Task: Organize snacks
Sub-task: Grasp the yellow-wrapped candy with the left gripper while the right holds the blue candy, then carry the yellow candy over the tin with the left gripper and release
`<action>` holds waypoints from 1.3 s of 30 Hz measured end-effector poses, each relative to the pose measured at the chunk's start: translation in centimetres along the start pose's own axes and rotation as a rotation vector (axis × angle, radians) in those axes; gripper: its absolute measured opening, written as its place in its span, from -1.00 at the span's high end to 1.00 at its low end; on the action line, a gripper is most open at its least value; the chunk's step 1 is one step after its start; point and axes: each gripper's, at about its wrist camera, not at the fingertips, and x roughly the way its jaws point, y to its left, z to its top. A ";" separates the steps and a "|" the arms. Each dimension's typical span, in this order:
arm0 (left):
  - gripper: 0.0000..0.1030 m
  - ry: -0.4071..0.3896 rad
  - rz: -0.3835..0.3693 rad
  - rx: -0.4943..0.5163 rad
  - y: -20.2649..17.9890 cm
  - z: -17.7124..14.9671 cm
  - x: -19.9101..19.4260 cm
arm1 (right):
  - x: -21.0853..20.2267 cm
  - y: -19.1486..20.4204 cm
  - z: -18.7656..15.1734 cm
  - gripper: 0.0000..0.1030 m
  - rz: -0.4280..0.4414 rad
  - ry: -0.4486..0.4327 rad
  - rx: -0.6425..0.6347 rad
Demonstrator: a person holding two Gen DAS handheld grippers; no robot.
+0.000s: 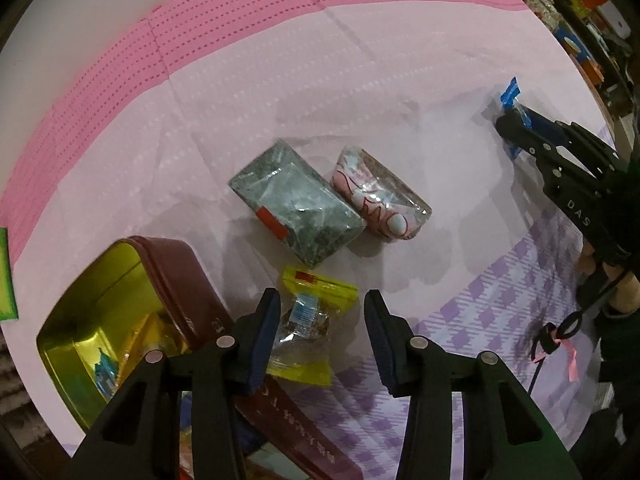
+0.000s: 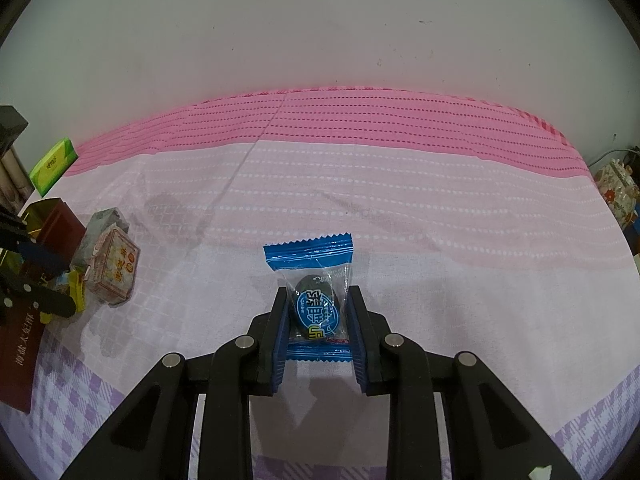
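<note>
My left gripper [image 1: 322,312] is open over a yellow-wrapped snack [image 1: 308,320] that lies on the cloth between its jaws, beside an open dark-red tin [image 1: 100,280] with a gold inside that holds a few snacks. A grey packet [image 1: 296,204] and a pink-and-white packet [image 1: 380,196] lie just beyond. My right gripper [image 2: 317,316] straddles a blue-wrapped candy [image 2: 314,300] on the cloth, its pads close to the wrapper's sides. In the left wrist view the right gripper [image 1: 508,128] sits at that blue wrapper [image 1: 510,92].
The tin's dark-red lid [image 1: 296,428] lies under my left gripper. A green box [image 2: 52,166] stands at the far left by the wall. The pink cloth [image 2: 360,200] covers the table to a white wall. Cluttered shelves [image 1: 588,20] stand at the right.
</note>
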 end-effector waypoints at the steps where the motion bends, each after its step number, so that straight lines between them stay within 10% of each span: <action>1: 0.28 0.003 -0.008 -0.004 -0.1 0.0 0.2 | 0.0 -0.1 0.0 0.51 0.000 0.000 0.000; 26: 0.50 -0.103 -0.031 -0.097 -2.2 -4.3 -1.4 | 0.1 0.0 0.0 0.51 -0.004 0.000 -0.001; 39: 0.50 -0.223 -0.002 -0.254 4.8 -7.5 -7.5 | 0.0 0.1 0.0 0.51 -0.005 0.000 -0.002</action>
